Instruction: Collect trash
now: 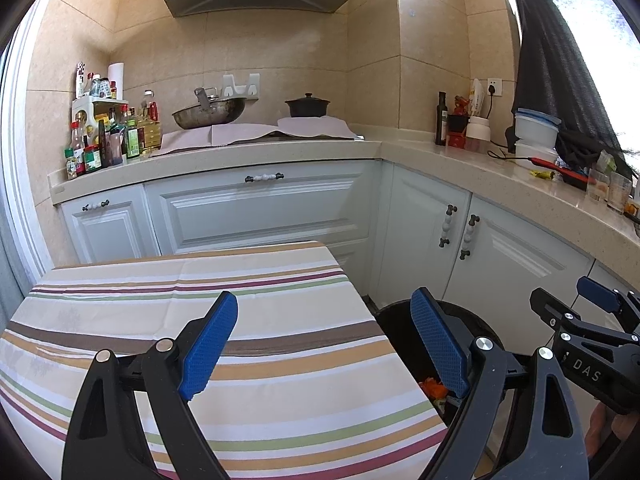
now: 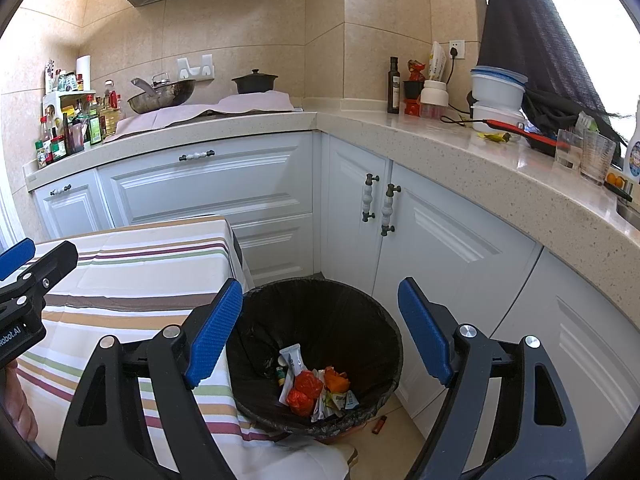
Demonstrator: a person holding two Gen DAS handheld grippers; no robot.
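A black-lined trash bin (image 2: 360,320) stands on the floor beside the striped table (image 2: 132,280). Inside lie several wrappers: red and orange pieces (image 2: 306,392) and a white sachet (image 2: 292,360). My right gripper (image 2: 320,332) is open and empty, held above the bin. My left gripper (image 1: 324,344) is open and empty over the table's right edge (image 1: 280,320), with the bin (image 1: 400,320) partly hidden behind its right finger. The right gripper also shows in the left wrist view (image 1: 592,320). A small orange lighter (image 2: 379,424) lies on the floor by the bin.
White cabinets (image 2: 240,192) and an L-shaped counter (image 2: 460,148) surround the bin. On the counter stand a wok (image 2: 160,98), a black pot (image 2: 254,82), several bottles (image 2: 72,128), containers (image 2: 496,92) and glasses (image 2: 596,156).
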